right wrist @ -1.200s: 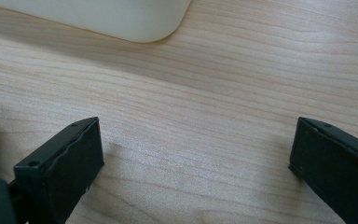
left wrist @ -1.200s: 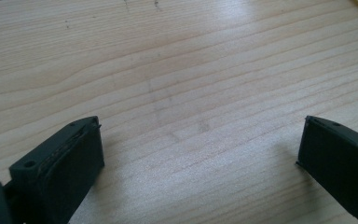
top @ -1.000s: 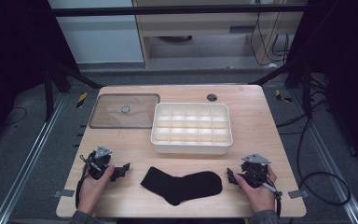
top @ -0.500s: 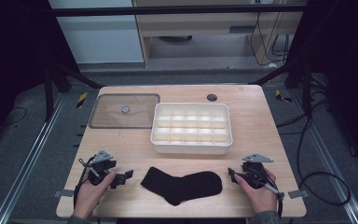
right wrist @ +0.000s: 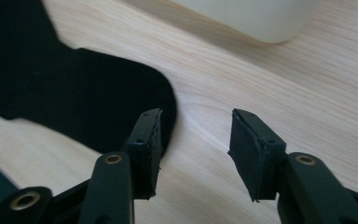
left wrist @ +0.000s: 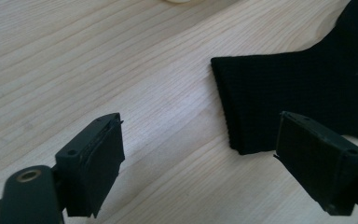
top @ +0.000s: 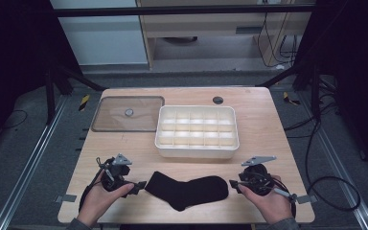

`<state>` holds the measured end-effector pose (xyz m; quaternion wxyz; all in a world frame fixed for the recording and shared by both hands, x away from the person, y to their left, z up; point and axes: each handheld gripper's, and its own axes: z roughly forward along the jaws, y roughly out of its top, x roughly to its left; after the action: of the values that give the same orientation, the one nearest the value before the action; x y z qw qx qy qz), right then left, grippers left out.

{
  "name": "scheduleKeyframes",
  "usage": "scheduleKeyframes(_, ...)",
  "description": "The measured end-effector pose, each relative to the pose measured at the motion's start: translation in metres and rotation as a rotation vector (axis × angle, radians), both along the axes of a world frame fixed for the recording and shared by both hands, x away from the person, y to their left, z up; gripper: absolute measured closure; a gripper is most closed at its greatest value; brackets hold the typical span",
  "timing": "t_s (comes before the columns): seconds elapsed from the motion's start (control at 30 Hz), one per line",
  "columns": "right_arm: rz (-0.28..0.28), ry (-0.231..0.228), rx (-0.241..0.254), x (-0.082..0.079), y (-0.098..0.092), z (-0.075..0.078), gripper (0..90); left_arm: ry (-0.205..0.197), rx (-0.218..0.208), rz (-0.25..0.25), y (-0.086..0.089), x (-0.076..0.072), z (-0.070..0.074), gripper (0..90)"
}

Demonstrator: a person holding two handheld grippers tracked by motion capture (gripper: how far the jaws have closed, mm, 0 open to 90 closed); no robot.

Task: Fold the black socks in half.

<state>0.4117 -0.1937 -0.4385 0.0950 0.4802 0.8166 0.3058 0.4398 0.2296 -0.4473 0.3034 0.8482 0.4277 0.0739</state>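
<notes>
Black sock (top: pixel 187 190) lies flat at the near edge of the table (top: pixel 268 124), between the two claws. Left claw (top: pixel 141 185) sits just off the cuff end; in the left gripper view its jaws stand wide, nothing between them, cuff (left wrist: pixel 261 107) just ahead of the right-hand jaw. It has been narrowing a little over the last second and has closed in on the cuff since a second ago. Right claw (top: pixel 233 184) is at the toe end, about half open, empty; its jaws have just been closing a good deal, and in the right gripper view the toe (right wrist: pixel 158 98) lies by one jaw, not gripped. Reads as both hands lining up to pinch the sock's two ends; grasp not yet made.

Behind the sock: white divided organizer box (top: pixel 197 131), compartments empty. Left of it a clear lid (top: pixel 128 113) lying flat. Small dark round hole (top: pixel 217 100) near the far edge. Light wood surface. Beyond: grey floor, metal frame rails, cables, dim room.
</notes>
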Motion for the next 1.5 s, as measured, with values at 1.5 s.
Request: scheduleKeyframes(1.5,0.080,0.173,-0.137,0.017,0.047,-0.029,80.0,0.079,0.119,-0.118,-0.039,0.009,-0.003,36.7)
